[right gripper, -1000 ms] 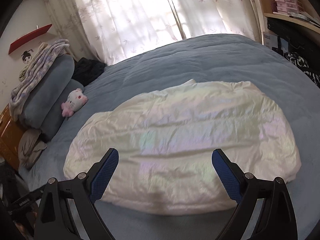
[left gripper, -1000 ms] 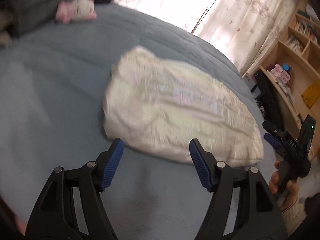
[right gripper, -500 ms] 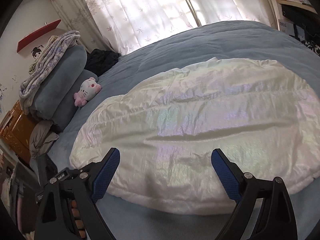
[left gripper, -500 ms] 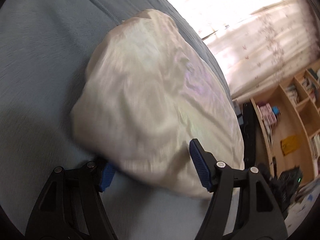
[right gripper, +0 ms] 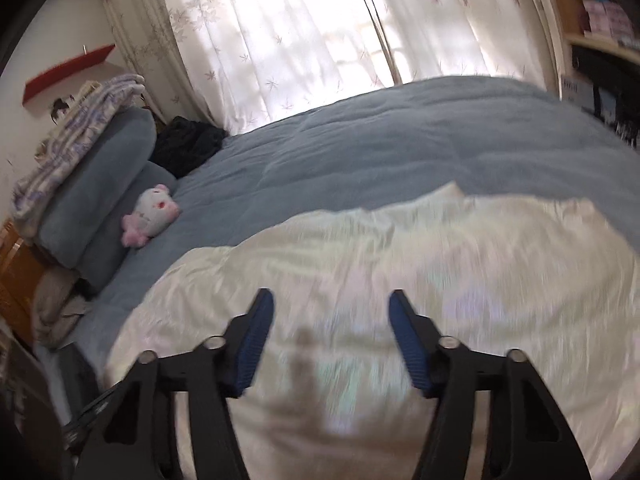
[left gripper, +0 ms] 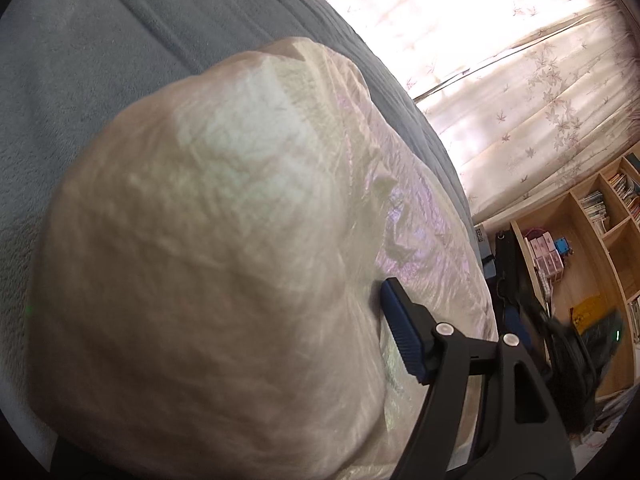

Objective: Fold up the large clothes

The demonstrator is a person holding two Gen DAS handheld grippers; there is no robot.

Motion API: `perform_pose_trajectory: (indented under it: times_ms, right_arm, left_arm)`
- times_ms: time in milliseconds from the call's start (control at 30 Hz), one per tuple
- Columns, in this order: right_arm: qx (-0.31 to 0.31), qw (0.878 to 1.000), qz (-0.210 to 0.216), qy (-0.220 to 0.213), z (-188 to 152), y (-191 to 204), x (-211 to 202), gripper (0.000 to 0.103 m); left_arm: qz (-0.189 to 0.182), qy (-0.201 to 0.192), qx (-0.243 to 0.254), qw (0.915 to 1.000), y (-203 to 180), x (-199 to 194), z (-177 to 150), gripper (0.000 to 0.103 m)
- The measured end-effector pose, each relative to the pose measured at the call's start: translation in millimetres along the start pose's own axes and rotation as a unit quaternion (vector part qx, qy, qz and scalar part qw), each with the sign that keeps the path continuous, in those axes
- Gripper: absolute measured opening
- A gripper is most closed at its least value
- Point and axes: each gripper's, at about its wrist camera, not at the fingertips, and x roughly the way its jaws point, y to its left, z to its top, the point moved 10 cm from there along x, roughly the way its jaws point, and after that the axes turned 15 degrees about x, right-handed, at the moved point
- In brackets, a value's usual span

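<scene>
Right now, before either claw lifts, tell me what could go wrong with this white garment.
The white garment bulges over the left claw, hiding one finger; it may grab a thick, uneven bunch. The right claw has just been closing with nothing visibly pinched; on this shiny fabric it could shut empty or slip.

we count one pale shiny jacket (right gripper: 420,280) lying on one blue-grey bedspread (right gripper: 380,140). we see two grippers, the left gripper (left gripper: 280,332) and the right gripper (right gripper: 330,334), and the right one shows two blue pads (right gripper: 256,344); of the left one we see only one pad (left gripper: 400,332). there is one pink and white plush toy (right gripper: 150,216), two stacked grey pillows (right gripper: 96,188), one folded striped blanket (right gripper: 76,128), one dark heap of cloth (right gripper: 186,146), one red wall shelf (right gripper: 68,74), one wooden bookcase (left gripper: 592,240), and two curtain panels (right gripper: 280,40).
</scene>
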Motion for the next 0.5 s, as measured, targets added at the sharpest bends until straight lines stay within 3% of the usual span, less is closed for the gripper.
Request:
perform_pose_trajectory:
  times_ms: [167,333,500]
  right_arm:
    - [-0.004,0.996,-0.074,0.044,-16.1,-11.7,77.1,0.039]
    - [-0.010,0.996,-0.085,0.003,-27.3,-21.4,104.4,0.039]
    - [-0.005,0.997,-0.075,0.009,-29.1,-23.5,119.8,0.039]
  left_arm:
    - [0.008,-0.022,0.011,0.9997,-1.5,2.0,0.2,0.062]
    - [0.009,-0.030,0.028,0.9991,-6.1,4.5,-2.9,0.064]
    - [-0.003,-0.022,0.021,0.9995,-4.2,10.1,-9.9,0.072]
